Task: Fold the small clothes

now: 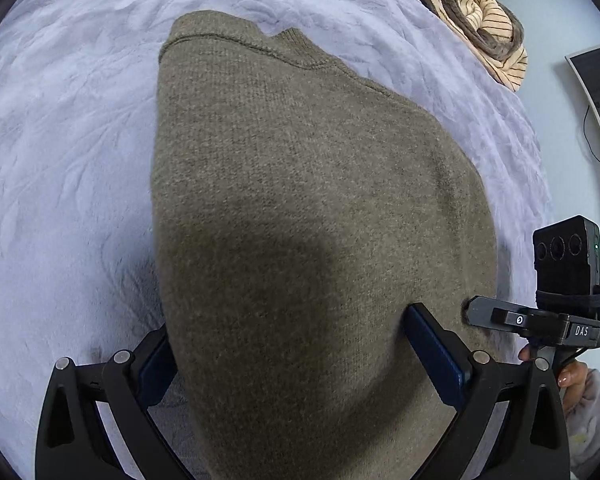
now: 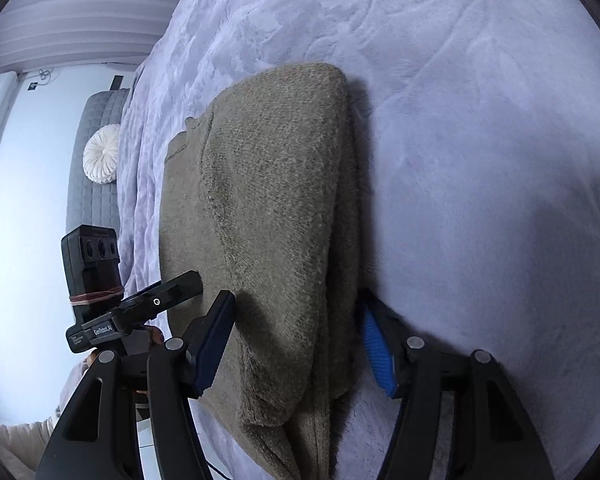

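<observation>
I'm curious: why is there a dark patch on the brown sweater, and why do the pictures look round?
Left wrist view: the dark patch on the sweater is a shadow, sitting just ahead of the left tool. Both views: the fisheye lens bends the purple blanket and leaves black corners.

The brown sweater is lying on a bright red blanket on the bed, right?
Not quite. The brown sweater is lying on the bed, but the blanket under it is pale lavender, not bright red. Both wrist views show that.
</observation>
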Demonstrator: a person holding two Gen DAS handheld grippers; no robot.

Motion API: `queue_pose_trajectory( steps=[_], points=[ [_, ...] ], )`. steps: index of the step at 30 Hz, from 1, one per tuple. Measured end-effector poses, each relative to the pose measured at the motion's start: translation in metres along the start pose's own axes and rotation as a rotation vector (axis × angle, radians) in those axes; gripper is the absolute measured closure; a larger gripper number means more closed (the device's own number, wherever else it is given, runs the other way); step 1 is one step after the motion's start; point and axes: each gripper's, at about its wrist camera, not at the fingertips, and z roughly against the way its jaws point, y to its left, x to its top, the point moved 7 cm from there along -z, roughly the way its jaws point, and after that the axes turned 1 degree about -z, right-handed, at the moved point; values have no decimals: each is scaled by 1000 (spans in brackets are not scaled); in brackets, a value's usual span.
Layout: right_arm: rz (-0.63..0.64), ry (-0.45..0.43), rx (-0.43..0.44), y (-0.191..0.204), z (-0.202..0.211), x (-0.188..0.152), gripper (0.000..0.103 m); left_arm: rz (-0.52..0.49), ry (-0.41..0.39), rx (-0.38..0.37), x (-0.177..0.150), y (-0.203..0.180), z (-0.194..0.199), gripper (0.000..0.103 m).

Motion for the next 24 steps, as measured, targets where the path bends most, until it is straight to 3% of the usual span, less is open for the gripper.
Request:
queue_pose_trajectory(
  steps=[6, 8, 10, 11, 12, 14, 16, 19, 24],
  points=[
    [-2, 6, 30, 13, -22, 7, 36, 9, 8, -15, -1, 2, -4, 1],
    [-13, -6, 24, 14, -25, 7, 41, 6, 14, -11, -2, 1, -2, 2],
    [-44, -12, 45, 14, -24, 5, 63, -14, -5, -8, -3, -3, 5, 13],
    [-61, -21, 66, 16, -22, 4, 67, -28, -18, -9, -4, -6, 9, 21],
    [-69, -33, 80, 18, -20, 4, 69, -38, -32, -15, -6, -6, 15, 26],
    [-72, -47, 123, 29, -15, 1, 71, -42, -51, -39, -8, -4, 28, 45],
    [-79, -59, 175, 44, -10, -3, 71, -33, -60, -89, -10, -2, 43, 50],
    [-72, -69, 210, 69, -6, -12, 71, -36, -70, -137, -15, -5, 64, 50],
    [-63, -77, 260, 113, -3, -34, 71, -91, -97, -158, -34, -3, 102, 50]
  ],
)
